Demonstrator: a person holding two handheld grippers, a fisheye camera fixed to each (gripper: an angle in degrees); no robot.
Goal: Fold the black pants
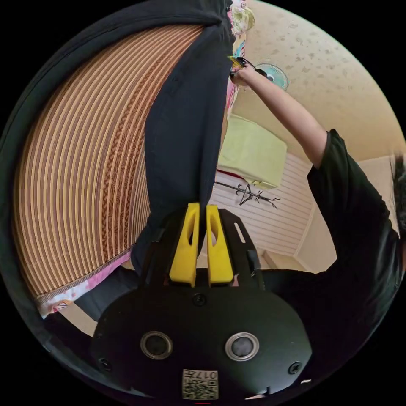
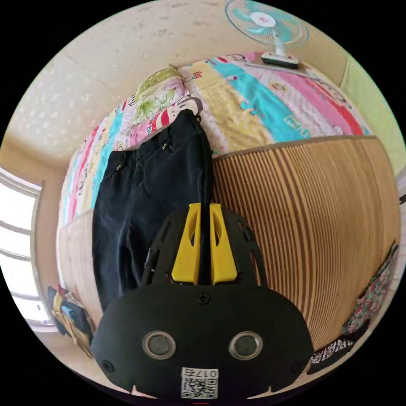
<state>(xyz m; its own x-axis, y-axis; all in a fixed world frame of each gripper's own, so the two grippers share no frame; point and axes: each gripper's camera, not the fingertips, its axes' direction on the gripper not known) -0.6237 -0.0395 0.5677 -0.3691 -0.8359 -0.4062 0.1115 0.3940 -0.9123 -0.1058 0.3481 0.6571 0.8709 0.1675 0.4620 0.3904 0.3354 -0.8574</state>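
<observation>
Left gripper view: black pants [image 1: 182, 127] run 12 o'clock from left gripper [image 1: 202, 209], yellow jaws pinching fabric edge, cloth taut toward far right gripper [image 1: 237, 63] at 12-1 o'clock in person's hand [image 1: 243, 76]. Right gripper view: right gripper [image 2: 204, 209] jaws clamped on pants [image 2: 148, 190] edge; garment spread at 11 o'clock over striped mat [image 2: 304, 220], waistband end on colourful quilt [image 2: 253, 101]. Long axis spans gripper to gripper. Fan [image 2: 266, 21] at 1 o'clock.
</observation>
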